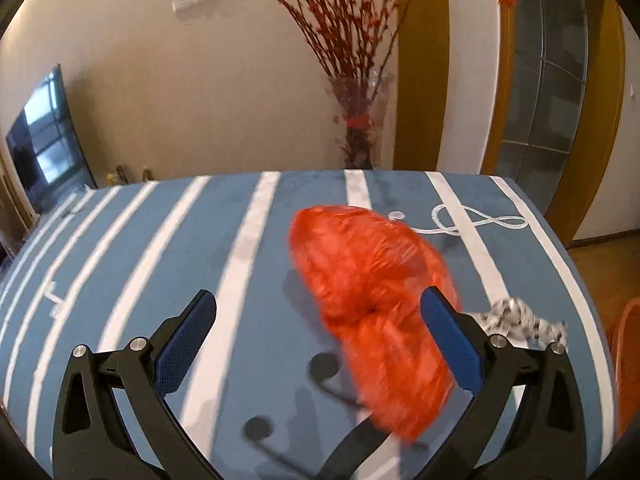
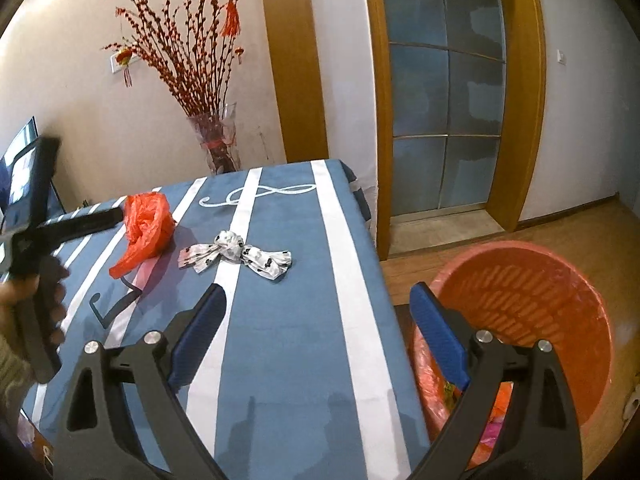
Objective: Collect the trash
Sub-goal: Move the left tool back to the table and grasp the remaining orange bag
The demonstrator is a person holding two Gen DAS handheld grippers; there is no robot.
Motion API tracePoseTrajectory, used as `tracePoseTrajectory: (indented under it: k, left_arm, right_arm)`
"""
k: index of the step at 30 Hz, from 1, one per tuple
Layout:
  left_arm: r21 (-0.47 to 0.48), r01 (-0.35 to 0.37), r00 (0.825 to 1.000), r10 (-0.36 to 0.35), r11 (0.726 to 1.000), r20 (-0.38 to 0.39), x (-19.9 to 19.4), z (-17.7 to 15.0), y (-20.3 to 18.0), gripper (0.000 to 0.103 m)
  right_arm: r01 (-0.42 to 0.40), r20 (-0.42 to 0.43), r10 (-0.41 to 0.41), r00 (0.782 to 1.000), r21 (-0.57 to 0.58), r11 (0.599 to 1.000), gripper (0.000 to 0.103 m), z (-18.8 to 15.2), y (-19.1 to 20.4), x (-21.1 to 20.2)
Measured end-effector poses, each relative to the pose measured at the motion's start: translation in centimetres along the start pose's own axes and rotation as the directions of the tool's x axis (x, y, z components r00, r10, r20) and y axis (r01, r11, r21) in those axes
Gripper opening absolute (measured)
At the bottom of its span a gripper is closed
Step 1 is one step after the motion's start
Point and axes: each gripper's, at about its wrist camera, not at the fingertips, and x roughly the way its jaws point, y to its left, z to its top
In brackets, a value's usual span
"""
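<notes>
A crumpled orange plastic bag [image 1: 372, 304] lies on the blue striped tablecloth [image 1: 168, 264]; it also shows in the right wrist view [image 2: 146, 226]. My left gripper [image 1: 320, 316] is open, low over the table, with the bag between its fingers nearer the right one; the bag looks blurred. A white wrapper with black print [image 1: 516, 320] lies to the bag's right, also in the right wrist view [image 2: 236, 258]. My right gripper [image 2: 320, 308] is open and empty above the table's right edge, next to an orange trash basket [image 2: 520, 320].
A glass vase of red branches [image 2: 216, 140] stands behind the table by the wall. A TV [image 1: 44, 148] is at the far left. A glass door [image 2: 444, 92] and wooden floor [image 2: 560, 224] lie right of the table.
</notes>
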Motion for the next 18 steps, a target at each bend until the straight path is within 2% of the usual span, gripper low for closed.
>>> tracePoseTrajectory:
  k: [5, 9, 11, 12, 14, 18]
  left_arm:
    - [-0.019, 0.010, 0.998, -0.011, 1.000, -0.058, 3.6, 0.9, -1.1, 0.100]
    - [0.002, 0.006, 0.997, -0.006, 1.000, -0.074, 5.3, 0.9, -1.7, 0.099]
    - [0.006, 0.024, 0.996, -0.023, 1.000, -0.092, 6.1, 0.8, -1.8, 0.088]
    - [0.008, 0.039, 0.994, -0.038, 0.999, -0.105, 6.5, 0.7, -1.8, 0.086]
    - [0.008, 0.061, 0.990, -0.060, 0.998, -0.131, 7.1, 0.3, -1.9, 0.068]
    - [-0.019, 0.120, 0.982, -0.122, 0.993, -0.145, 7.6, -0.3, -1.5, 0.048]
  right_arm:
    - [-0.001, -0.028, 0.001, 1.000, -0.020, 1.000, 0.091, -0.1, 0.5, 1.5]
    - [-0.004, -0.044, 0.003, 0.999, -0.027, 1.000, 0.091, 0.0, 0.5, 2.3]
    - [-0.010, -0.052, 0.008, 0.999, -0.029, 1.000, 0.091, -0.1, 0.6, 2.5]
    - [-0.011, -0.054, 0.010, 0.998, -0.031, 0.999, 0.091, -0.1, 0.6, 2.7]
    - [-0.014, -0.059, 0.012, 0.998, -0.034, 0.999, 0.091, -0.1, 0.7, 2.9]
    - [-0.016, -0.061, 0.014, 0.998, -0.037, 0.999, 0.091, 0.1, 1.0, 3.1]
